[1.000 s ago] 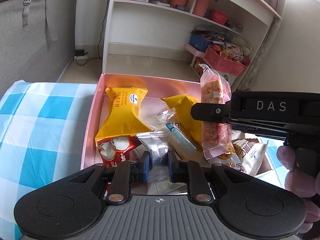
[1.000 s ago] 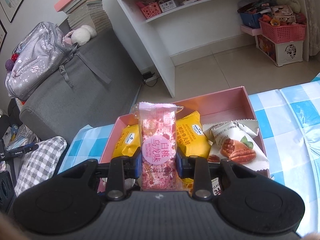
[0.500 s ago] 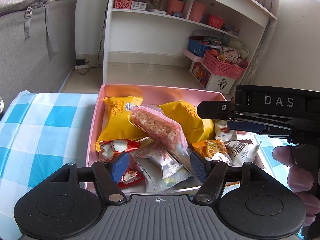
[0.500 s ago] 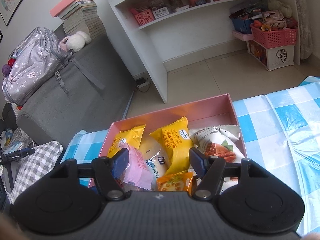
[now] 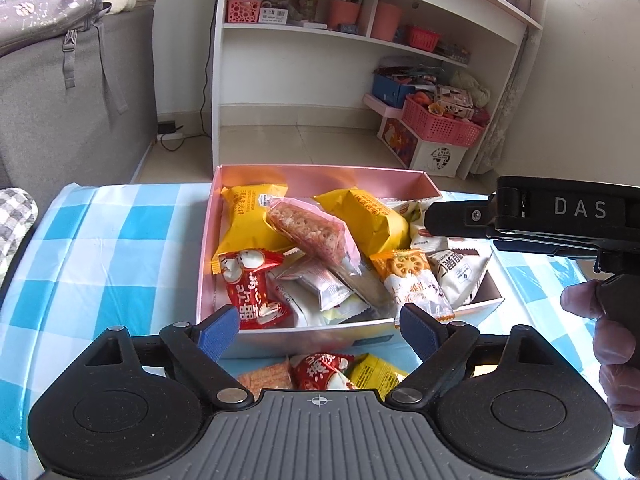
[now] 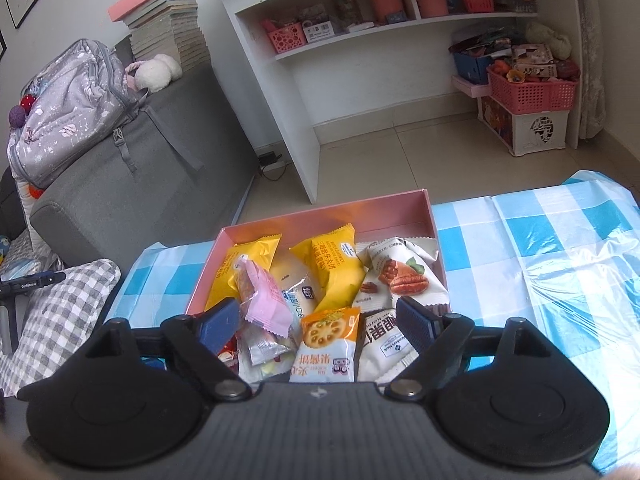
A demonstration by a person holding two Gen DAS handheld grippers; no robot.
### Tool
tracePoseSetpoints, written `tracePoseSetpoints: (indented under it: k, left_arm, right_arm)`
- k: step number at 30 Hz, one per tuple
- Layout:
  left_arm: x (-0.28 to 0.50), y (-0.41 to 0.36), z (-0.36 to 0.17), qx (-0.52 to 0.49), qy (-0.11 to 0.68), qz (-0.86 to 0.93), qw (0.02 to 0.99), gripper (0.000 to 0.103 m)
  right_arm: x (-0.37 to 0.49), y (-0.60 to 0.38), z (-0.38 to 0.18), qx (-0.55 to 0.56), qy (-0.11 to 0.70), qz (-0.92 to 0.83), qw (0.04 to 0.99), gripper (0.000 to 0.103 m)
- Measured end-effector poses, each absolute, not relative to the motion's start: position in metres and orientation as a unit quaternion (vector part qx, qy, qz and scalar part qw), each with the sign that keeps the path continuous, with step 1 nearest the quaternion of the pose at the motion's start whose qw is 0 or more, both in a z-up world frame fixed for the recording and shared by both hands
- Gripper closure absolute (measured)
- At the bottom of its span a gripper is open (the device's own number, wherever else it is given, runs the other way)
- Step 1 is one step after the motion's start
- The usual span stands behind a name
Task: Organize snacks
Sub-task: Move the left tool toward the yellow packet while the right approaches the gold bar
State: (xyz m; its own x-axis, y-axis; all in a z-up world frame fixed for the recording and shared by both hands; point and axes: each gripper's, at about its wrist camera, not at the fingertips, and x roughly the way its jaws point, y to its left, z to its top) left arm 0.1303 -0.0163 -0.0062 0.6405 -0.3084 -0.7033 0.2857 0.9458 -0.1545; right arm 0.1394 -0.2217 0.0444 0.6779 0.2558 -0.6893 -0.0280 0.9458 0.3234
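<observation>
A pink box (image 5: 320,174) (image 6: 328,216) on the blue checked tablecloth holds several snack packets. A pink crispy bar (image 5: 308,234) (image 6: 262,294) lies on top of yellow packets (image 5: 248,216) inside it. My left gripper (image 5: 320,330) is open and empty, just in front of the box's near wall. My right gripper (image 6: 318,326) is open and empty, above the box's near end; it also shows in the left wrist view (image 5: 432,220), over the box's right side. Three loose snacks (image 5: 320,374) lie on the cloth under my left gripper.
A white shelf unit (image 5: 360,40) and pink baskets (image 5: 440,124) stand on the floor beyond the table. A grey sofa (image 6: 140,184) with a backpack (image 6: 68,104) is at the left. Checked cloth (image 6: 560,260) stretches right of the box.
My right gripper let go of the pink bar, which now lies in the box. Both grippers opened and drew back from the box; my left one released a silver packet.
</observation>
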Motion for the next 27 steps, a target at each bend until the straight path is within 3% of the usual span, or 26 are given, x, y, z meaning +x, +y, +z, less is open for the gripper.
tracePoseSetpoints:
  k: [10, 27]
  left_arm:
    - [0.098, -0.005, -0.011, 0.012, 0.404, -0.161, 0.900, 0.004]
    - [0.064, -0.004, -0.055, 0.054, 0.411, -0.208, 0.886, 0.004]
  right_arm:
    - [0.107, -0.227, 0.041, 0.120, 0.406, 0.064, 0.904, 0.005]
    - [0.065, -0.240, 0.002, -0.036, 0.411, 0.100, 0.905, 0.000]
